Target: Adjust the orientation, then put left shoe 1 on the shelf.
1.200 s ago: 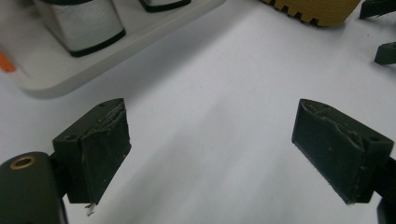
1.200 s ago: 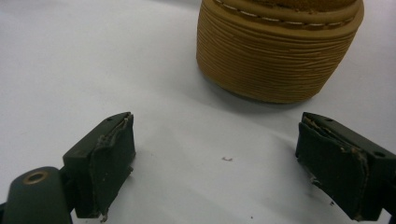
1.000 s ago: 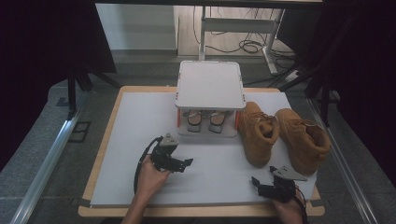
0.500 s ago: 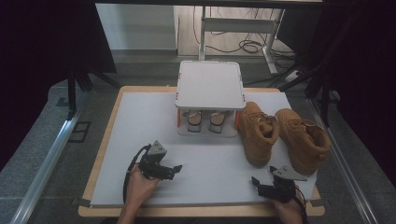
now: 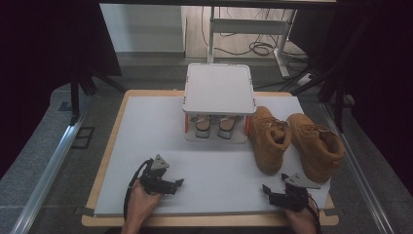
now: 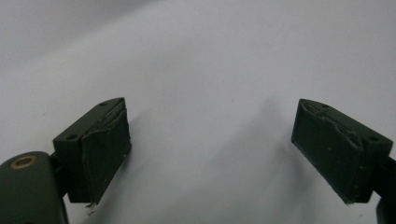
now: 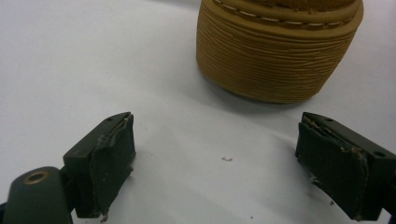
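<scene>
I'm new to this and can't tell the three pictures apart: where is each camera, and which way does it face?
High view: above the person's side, looking forward and down on the table, rack, two boots; both hands, left gripper and right gripper show.
Left gripper view: rides on the left gripper, looking down at bare table between open jaws.
Right gripper view: rides on the right gripper, open jaws facing the left boot's toe.
Shared: that left boot appears in the high and right gripper views.

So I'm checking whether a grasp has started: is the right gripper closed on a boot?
No, in the right gripper view the right gripper stands open over bare white tabletop, short of the tan boot.
</scene>
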`<state>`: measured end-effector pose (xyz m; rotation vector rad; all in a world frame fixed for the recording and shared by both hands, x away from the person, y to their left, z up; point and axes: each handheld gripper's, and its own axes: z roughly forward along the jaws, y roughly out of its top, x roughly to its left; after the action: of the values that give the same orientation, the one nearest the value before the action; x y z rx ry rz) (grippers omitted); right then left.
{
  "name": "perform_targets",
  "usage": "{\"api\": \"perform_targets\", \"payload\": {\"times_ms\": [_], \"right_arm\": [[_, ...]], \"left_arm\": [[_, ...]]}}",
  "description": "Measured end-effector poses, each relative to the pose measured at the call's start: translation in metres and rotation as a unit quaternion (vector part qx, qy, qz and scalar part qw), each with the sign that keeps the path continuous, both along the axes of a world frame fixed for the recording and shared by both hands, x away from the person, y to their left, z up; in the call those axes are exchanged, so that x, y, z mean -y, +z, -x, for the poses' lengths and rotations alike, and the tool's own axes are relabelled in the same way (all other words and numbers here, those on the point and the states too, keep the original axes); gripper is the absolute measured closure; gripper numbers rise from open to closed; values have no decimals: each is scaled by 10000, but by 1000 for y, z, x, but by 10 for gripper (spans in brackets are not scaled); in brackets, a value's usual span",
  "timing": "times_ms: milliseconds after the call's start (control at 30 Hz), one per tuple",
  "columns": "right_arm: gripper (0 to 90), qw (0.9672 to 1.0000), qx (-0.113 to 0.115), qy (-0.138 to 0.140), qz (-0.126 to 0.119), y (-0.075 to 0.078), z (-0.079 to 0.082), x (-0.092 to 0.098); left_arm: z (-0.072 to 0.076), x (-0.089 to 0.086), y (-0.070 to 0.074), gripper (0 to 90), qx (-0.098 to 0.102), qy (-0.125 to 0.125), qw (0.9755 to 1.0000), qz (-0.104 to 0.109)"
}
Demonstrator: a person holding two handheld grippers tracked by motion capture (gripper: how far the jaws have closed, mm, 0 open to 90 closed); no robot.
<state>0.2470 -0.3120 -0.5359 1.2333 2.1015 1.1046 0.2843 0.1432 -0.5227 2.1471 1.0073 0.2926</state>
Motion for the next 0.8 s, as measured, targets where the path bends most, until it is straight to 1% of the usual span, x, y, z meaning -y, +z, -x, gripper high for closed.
{"api": "perform_targets", "payload": {"times_ms": [100,167,200,233,300,333,400,567,700,800], "right_arm": [[117,10000,0,1,1,0,0,0],[117,10000,8,7,13,0,0,0],[117,10000,9,7,15,0,0,0],[117,10000,9,6,17,0,0,0],[117,10000,9,6,20,0,0,0],[118,10000,-8,22,26,0,0,0],[118,10000,-62,43,56,2,0,0],[112,9994,-285,56,182,8,-1,-1],[64,9988,-479,73,30,11,-1,-1],[49,9986,-526,104,-47,13,-1,-2]], "left_arm": [[0,-3,0,115,-17,71,10000,-18],[0,-3,0,118,-13,94,10000,15],[0,-3,0,120,-17,100,9999,-14],[1,-2,0,123,5,113,9999,-68],[2,2,-1,128,118,118,9995,-282],[3,4,-1,127,164,116,9992,-351],[3,3,-1,126,128,127,9993,-320],[3,3,-1,126,143,128,9993,-332],[3,3,-1,127,147,130,9992,-334],[3,3,-1,127,150,132,9992,-334]]}}
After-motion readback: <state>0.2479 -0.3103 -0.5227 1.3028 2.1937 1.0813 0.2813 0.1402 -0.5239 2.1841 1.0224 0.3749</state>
